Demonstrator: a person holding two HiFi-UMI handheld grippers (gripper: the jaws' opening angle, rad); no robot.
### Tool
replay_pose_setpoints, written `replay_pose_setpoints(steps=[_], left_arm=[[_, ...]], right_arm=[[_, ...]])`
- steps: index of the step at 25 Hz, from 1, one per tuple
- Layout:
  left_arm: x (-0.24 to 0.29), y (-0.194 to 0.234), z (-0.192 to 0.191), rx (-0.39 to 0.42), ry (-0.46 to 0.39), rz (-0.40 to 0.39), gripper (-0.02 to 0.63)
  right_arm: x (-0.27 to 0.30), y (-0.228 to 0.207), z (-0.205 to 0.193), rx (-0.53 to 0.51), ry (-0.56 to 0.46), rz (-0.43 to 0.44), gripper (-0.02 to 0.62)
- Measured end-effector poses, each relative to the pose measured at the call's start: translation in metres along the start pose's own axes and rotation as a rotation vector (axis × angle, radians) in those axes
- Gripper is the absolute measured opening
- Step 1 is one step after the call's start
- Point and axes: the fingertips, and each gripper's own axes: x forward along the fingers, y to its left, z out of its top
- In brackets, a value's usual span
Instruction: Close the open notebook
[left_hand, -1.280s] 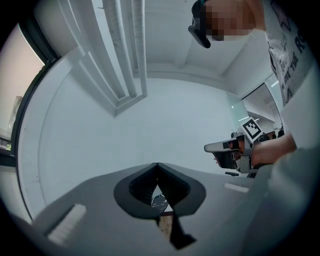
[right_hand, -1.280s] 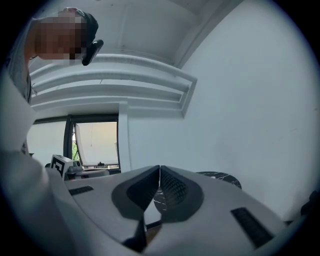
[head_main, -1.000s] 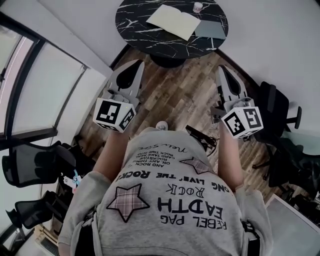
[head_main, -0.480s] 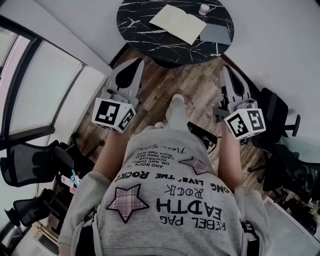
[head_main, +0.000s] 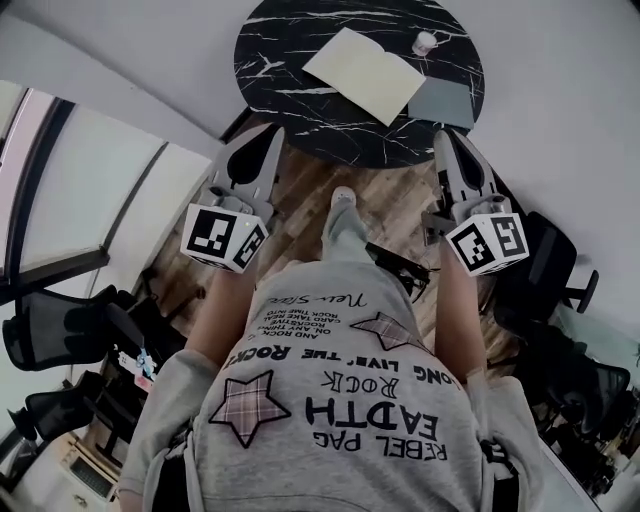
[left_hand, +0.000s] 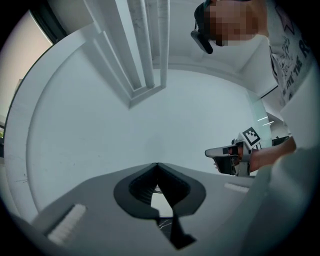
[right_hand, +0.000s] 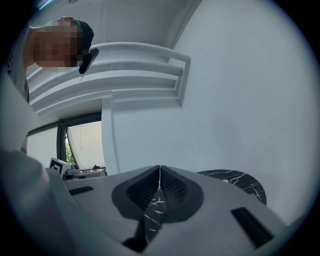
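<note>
The open notebook (head_main: 365, 75) lies flat on the round black marble table (head_main: 290, 60), cream pages up, with a grey cover (head_main: 442, 100) showing at its right. My left gripper (head_main: 268, 136) is shut and empty, level, its tips just short of the table's near edge. My right gripper (head_main: 446, 138) is likewise shut and empty, with its tips at the near right rim of the table. In the left gripper view the jaws (left_hand: 157, 165) meet at the tip. The right gripper view shows its jaws (right_hand: 159, 168) closed, with the table (right_hand: 237, 182) just beyond.
A small white cup (head_main: 425, 43) stands at the table's far side. Office chairs stand at the left (head_main: 60, 335) and right (head_main: 560, 250). Wood floor (head_main: 300, 195) runs up to the table, the person's foot (head_main: 343, 200) is on it, and white walls rise behind.
The person has stepped forward with one foot. Both grippers have moved toward the table, still shut, and the table and notebook now sit closer and larger in the head view.
</note>
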Motion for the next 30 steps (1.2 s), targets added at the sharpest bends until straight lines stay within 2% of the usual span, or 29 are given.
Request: replay_pose_setpoints(steps=[12, 21, 25, 30], left_arm=[[0.125, 0.044, -0.008, -0.032, 0.028, 0.061, -0.003], [0.157, 0.068, -0.004, -0.029, 0.015, 0.136, -0.003], [0.167, 0.077, -0.011, -0.04, 0.029, 0.138, -0.003], [0.179, 0.085, -0.014, -0.046, 0.047, 0.107, -0.003]], right_arm=[[0.113, -0.094, 0.029, -0.012, 0.035, 0.116, 0.012], [0.175, -0.113, 0.027, -0.035, 0.084, 0.244, 0.012], [0.186, -0.12, 0.024, -0.031, 0.094, 0.244, 0.012], [0.192, -0.128, 0.023, -0.018, 0.095, 0.204, 0.012]])
